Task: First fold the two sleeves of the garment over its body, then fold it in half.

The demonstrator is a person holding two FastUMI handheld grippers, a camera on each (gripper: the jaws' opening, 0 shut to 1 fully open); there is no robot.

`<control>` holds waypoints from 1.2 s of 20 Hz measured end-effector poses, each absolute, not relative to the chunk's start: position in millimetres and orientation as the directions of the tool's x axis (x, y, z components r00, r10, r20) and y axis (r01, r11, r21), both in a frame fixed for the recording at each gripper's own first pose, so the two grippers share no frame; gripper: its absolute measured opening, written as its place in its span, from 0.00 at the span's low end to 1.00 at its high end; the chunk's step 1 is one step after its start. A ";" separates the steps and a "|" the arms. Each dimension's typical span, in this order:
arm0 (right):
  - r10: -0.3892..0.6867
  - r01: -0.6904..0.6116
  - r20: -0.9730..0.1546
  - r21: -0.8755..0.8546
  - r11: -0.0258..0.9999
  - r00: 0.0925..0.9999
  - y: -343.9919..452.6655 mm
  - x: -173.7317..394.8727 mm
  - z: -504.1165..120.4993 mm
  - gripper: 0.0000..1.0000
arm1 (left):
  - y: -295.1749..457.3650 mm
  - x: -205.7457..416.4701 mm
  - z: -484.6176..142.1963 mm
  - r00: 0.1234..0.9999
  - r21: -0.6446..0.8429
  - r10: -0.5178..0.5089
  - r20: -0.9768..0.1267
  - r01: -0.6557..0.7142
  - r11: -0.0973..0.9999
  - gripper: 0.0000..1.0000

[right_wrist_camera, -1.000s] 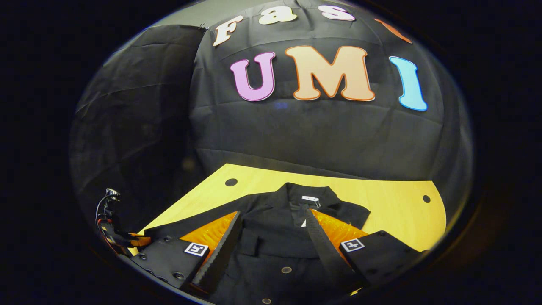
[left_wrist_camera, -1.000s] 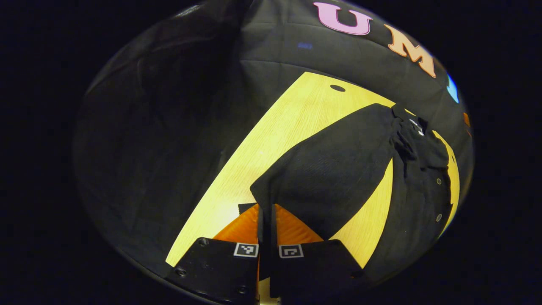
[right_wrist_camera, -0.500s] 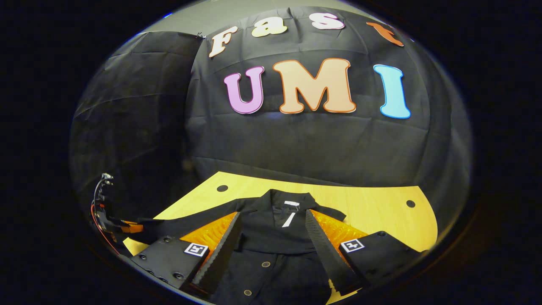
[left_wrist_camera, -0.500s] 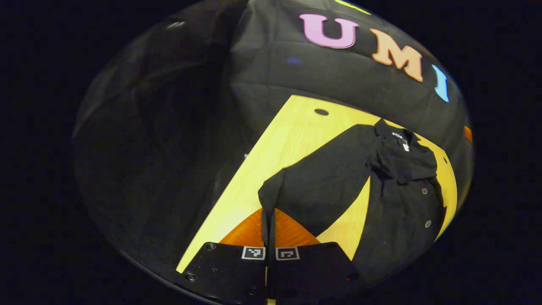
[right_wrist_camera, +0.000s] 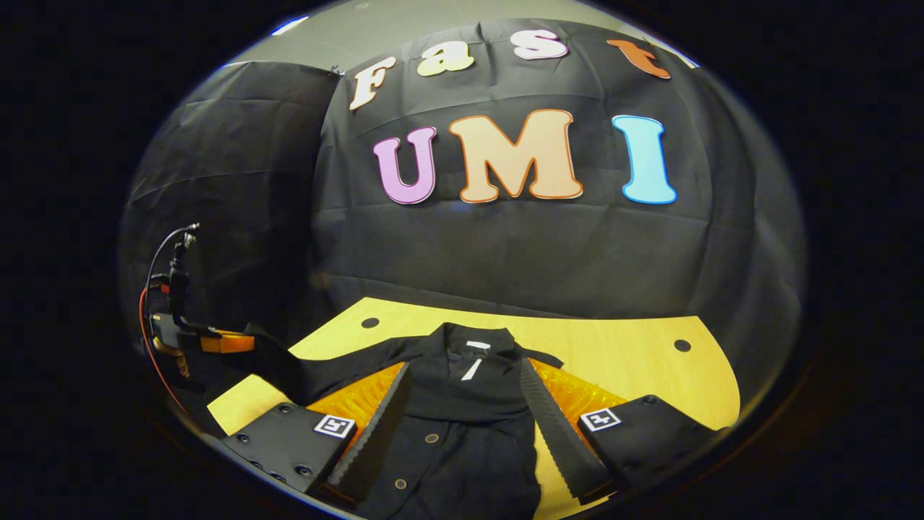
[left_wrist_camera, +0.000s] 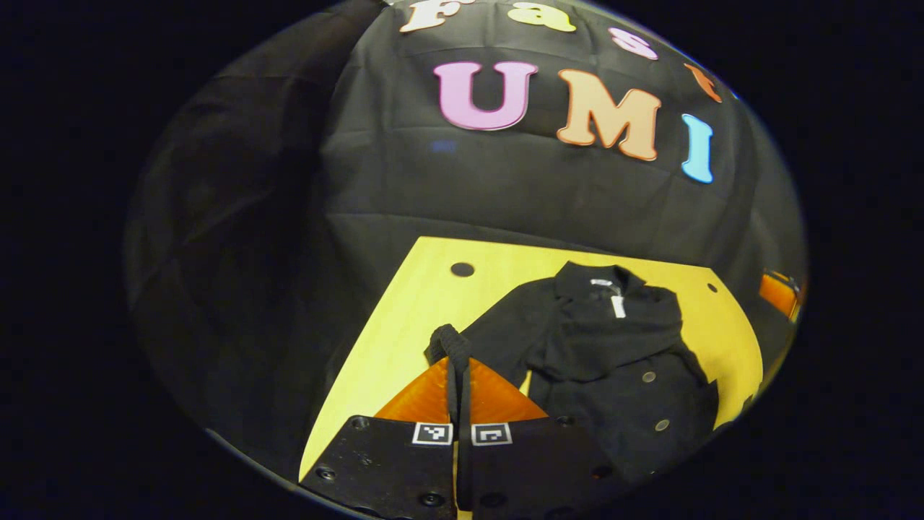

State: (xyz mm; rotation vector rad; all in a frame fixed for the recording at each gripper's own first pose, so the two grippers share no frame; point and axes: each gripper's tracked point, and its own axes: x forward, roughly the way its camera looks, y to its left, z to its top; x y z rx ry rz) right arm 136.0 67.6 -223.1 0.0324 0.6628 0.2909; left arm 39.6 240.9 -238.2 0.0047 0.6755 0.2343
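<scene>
A black buttoned jacket lies collar-away on the yellow table. My left gripper is shut on the cuff of its sleeve, which hangs lifted off the table and stretches back to the shoulder. In the right gripper view that sleeve rises to the left gripper at the table's left edge. My right gripper stands open above the jacket's chest, a finger on either side of the collar, holding nothing. The other sleeve seems to lie over the body.
The wooden table has round holes near its far corners. Black cloth walls close the booth behind and to the left. Bare tabletop lies right of the jacket and beyond the collar.
My left gripper has raised the sleeve cuff off the table and swung round to face the jacket. The right gripper has drawn back a little and stayed open.
</scene>
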 end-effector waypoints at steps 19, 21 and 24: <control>0.133 -0.071 -0.628 0.123 0.990 0.767 -62.9 99.8 -234.1 0.97 | 26.8 165.5 -246.0 0.776 0.065 -0.104 -0.623 0.184 0.981 0.00; 0.119 -0.055 -0.632 0.121 0.991 0.766 -73.1 95.6 -236.1 0.97 | 9.4 171.1 -255.1 0.760 0.055 -0.119 -0.639 0.199 0.979 0.00; 0.108 -0.040 -0.637 0.120 0.992 0.764 -84.2 88.5 -238.1 0.97 | -9.8 173.4 -268.4 0.735 0.043 -0.136 -0.665 0.220 0.975 0.00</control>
